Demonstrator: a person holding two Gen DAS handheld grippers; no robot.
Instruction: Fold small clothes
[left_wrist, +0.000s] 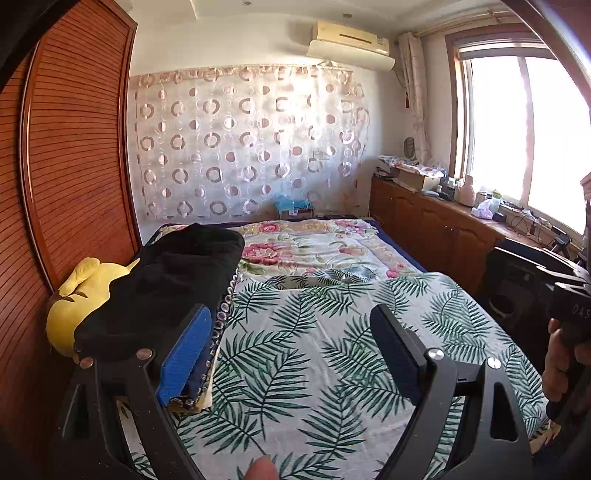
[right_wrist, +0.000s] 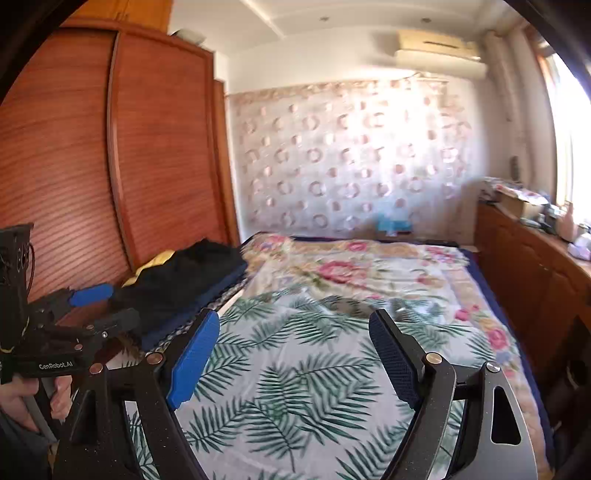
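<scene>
At the bottom of the left wrist view, the left gripper (left_wrist: 291, 345) is seen with its jaws spread wide and nothing held between them; only the leaf-print sheet (left_wrist: 314, 369) shows in the gap. A fingertip (left_wrist: 262, 467) is visible at the bottom edge, and a hand (left_wrist: 561, 362) wrapped around the other black tool is caught at the right edge. In the right wrist view, the right gripper (right_wrist: 293, 350) is likewise shown wide apart and empty over the same sheet, which is blurred there. The left gripper is seen again at the lower left of that frame, held in a hand (right_wrist: 33, 398).

Just beyond the left gripper's blue pad, at the left of the frame, a stack of dark folded clothes (left_wrist: 166, 288) is laid on the left side of the bed, with a patterned edge showing underneath. A yellow plush toy (left_wrist: 85, 291) is tucked behind it against the wooden wardrobe (left_wrist: 74, 147). Farther up the bed, a floral blanket (left_wrist: 314, 247) is spread. At the back, a curtain with circles (left_wrist: 243, 140) is hung on the wall, an air conditioner (left_wrist: 351, 40) is mounted above, and a cluttered wooden cabinet (left_wrist: 436, 218) runs under the bright window (left_wrist: 524, 129) at the right.
</scene>
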